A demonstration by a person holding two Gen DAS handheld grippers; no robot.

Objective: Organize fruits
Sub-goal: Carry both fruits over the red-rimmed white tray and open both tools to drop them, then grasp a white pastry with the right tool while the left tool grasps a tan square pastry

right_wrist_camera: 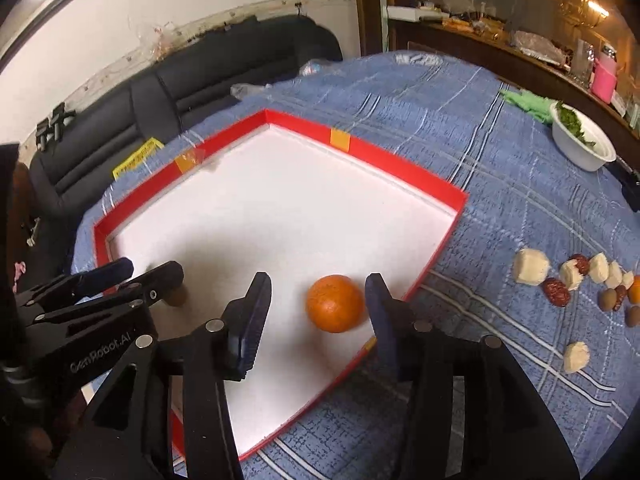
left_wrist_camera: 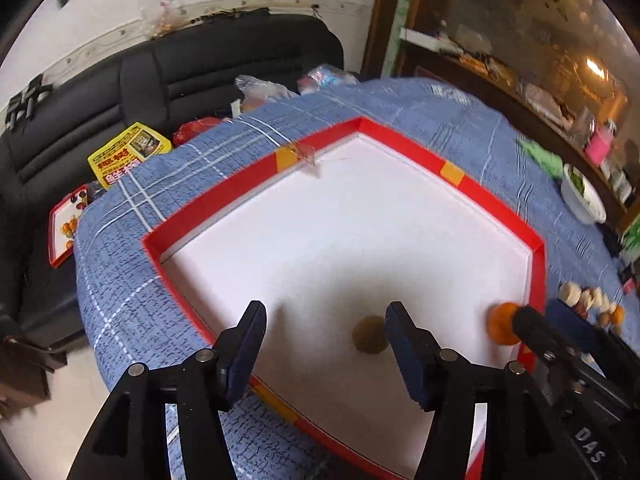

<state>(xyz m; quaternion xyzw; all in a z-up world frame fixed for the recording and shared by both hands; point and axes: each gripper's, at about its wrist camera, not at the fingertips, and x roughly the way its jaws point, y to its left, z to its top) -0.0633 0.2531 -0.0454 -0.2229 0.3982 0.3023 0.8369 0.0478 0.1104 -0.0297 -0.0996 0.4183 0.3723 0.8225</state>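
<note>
From the left wrist view, the left tongs (left_wrist_camera: 325,332) stand open over the white floor of a red-rimmed tray (left_wrist_camera: 224,196), nothing between the pads. A small brownish-green fruit (left_wrist_camera: 370,335) lies on the tray floor just inside the right finger (left_wrist_camera: 404,344), whether touching it I cannot tell. Near the tray's right wall an orange (left_wrist_camera: 502,322) rests on the floor, with the right tongs (left_wrist_camera: 538,318) reaching in around it. Beyond that wall, loose fruits (left_wrist_camera: 592,306) lie on the blue checked cloth (left_wrist_camera: 460,120) that covers the worktop. A white bowl (left_wrist_camera: 582,200) stands near the far right edge.

From the right wrist view, the right tongs (right_wrist_camera: 318,306) are parted, the orange (right_wrist_camera: 335,303) on the tray floor between the fingers with a gap on each side, close to the red tray (right_wrist_camera: 384,150) wall. The left tongs (right_wrist_camera: 154,272) enter at left, the small fruit (right_wrist_camera: 178,296) partly hidden behind them. Pale pieces, red dates (right_wrist_camera: 556,291) and brown fruits are scattered on the cloth (right_wrist_camera: 460,128) to the right; the bowl (right_wrist_camera: 582,152) holds greens
</note>
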